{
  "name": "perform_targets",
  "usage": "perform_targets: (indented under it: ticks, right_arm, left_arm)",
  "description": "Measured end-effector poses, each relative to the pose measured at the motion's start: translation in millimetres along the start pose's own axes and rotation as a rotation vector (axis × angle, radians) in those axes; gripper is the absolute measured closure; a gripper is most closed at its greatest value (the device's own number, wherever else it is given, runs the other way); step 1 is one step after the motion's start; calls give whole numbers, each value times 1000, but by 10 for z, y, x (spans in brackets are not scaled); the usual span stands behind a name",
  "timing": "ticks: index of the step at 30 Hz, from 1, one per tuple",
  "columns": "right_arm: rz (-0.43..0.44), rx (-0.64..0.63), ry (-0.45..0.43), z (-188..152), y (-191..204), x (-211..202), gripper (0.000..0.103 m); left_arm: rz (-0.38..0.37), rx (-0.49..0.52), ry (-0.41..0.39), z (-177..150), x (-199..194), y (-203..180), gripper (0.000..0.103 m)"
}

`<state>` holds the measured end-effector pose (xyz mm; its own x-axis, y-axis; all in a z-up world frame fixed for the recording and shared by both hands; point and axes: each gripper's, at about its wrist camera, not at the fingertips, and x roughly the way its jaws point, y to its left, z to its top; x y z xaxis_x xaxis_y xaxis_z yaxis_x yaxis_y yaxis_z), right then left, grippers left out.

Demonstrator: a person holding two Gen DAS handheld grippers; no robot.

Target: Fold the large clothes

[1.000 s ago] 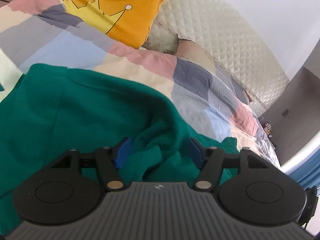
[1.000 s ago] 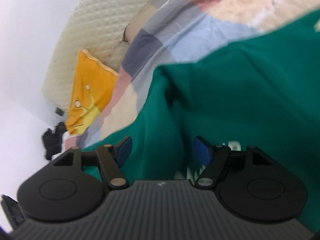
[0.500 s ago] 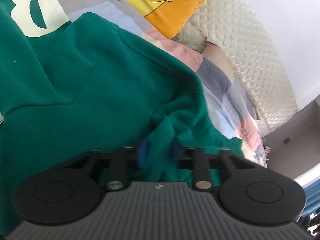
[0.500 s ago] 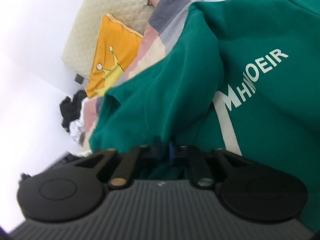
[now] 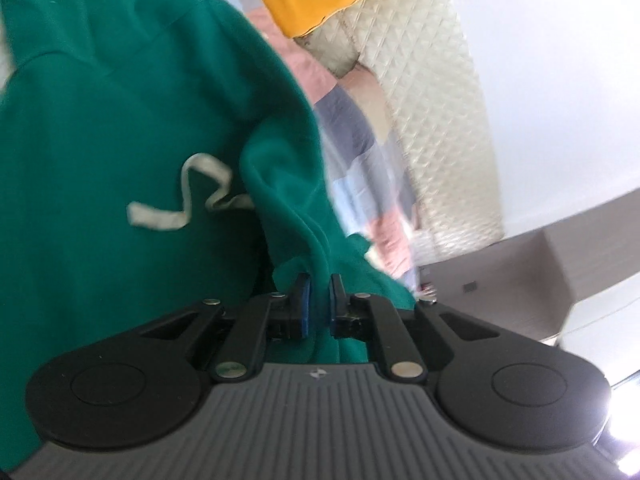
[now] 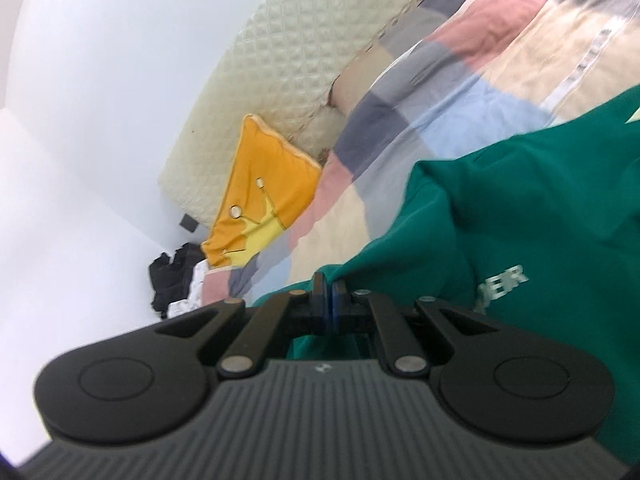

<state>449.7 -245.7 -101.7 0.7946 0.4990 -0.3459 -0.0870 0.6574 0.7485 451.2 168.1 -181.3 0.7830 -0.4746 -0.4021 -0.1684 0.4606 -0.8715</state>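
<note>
1. Your left gripper (image 5: 318, 300) is clamped on a thick fold of the green hoodie (image 5: 120, 140); the blue pads pinch bunched fabric at the middle of the left wrist view.
2. Your right gripper (image 6: 330, 300) is pressed nearly flat on a thin edge of the same hoodie, whose white lettering (image 6: 506, 282) sits at 3 o'clock from the jaws.
3. The garment hangs from both grips in loose, bunched drapes, with the pale drawstring (image 5: 188, 196) dangling at 10 o'clock from the left jaws. Judging by this, no tidy fold is made yet: you have only secured two hold points, and spreading, aligning and folding all remain.
4. In the right wrist view the patchwork quilt (image 6: 460, 92) runs from 11 to 2 o'clock, bare and flat, which looks like your best room to lay the hoodie out.
5. The orange crown pillow (image 6: 260, 200) lies at 11 o'clock, with the quilted headboard (image 6: 288, 80) behind it; treat these as the far edge.
6. A dark clothes pile (image 6: 172, 276) sits at 9 o'clock, by the wall; keep the cloth from sweeping into it.
</note>
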Motion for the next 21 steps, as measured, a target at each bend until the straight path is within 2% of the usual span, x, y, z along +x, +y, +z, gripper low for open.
perform_targets:
  ticks: [3, 5, 8, 10, 13, 14, 15, 16, 17, 18, 21]
  right_arm:
    - [-76, -59, 50, -145, -115, -19, 98]
    - [-117, -62, 111, -288, -279, 21, 98]
    - [-188, -51, 180, -498, -526, 168, 98]
    - [-207, -36, 216, -572, -605, 200, 97]
    - [-188, -9, 220, -569, -574, 134, 93]
    - [-185, -14, 224, -556, -551, 110, 89]
    - [-183, -23, 227, -548, -515, 72, 74]
    - [-179, -39, 223, -550, -474, 20, 64]
    - [-169, -61, 214, -569, -429, -47, 50]
    - [-160, -86, 207, -592, -385, -121, 45]
    - [-151, -147, 210, -686, -279, -254, 45]
  left_arm:
    - [83, 30, 21, -121, -12, 76, 93]
    - [163, 58, 21, -174, -21, 138, 93]
    - [244, 109, 41, -233, -6, 203, 93]
    - [299, 156, 44, -271, 3, 180, 93]
    - [318, 226, 48, -295, -9, 98, 91]
    - [327, 246, 51, -299, -11, 65, 85]
    - [334, 263, 53, -283, -3, 39, 79]
    - [340, 279, 50, -291, -22, 11, 66]
    - [333, 291, 45, -300, -36, -9, 57]
    - [327, 301, 38, -311, -63, -19, 56]
    - [293, 319, 12, -358, -137, -121, 53]
